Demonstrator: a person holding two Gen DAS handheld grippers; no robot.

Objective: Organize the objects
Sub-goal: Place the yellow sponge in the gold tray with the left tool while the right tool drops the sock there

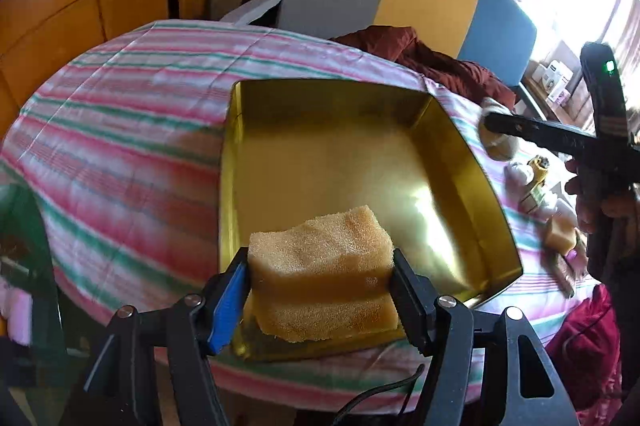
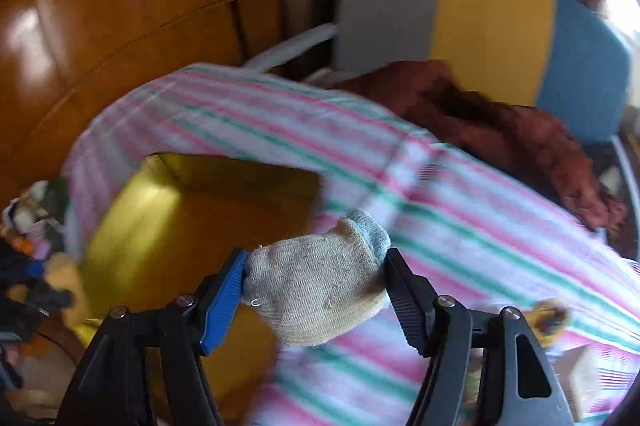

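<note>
1. The left gripper [image 1: 320, 290] has its jaws pressed on a tan sponge [image 1: 320, 274], one finger on each short side; the foam bulges a little above the pads, so the squeeze looks firm enough to carry it without crushing it

2. The sponge hangs over the near edge of a gold tin tray [image 1: 460, 114], which lies open on the striped cloth [image 1: 120, 130] covering the table. Held there, it only needs lowering and releasing to land inside, near the tray's front wall

3. The tray's floor shows nothing in it, so I judge the sorting has barely begun and this would be its first item

4. The right gripper [image 2: 316, 282] has its jaws closed around a balled knitted sock or glove [image 2: 320, 282], grey-beige with a pale blue cuff; which of the two I cannot tell. It is gripped across the middle, which keeps the soft bundle from unrolling

5. In the right wrist view that bundle sits above the cloth just beside the tray's right edge [image 2: 312, 194], apparently queued to follow the sponge in

6. More small items [image 1: 536, 186] lie on the cloth near the table's right edge, well apart from the tray, waiting to be gathered; they are too blurred to name

7. The tin is smooth, so a dropped sponge may slide; a low release seems wise
</note>
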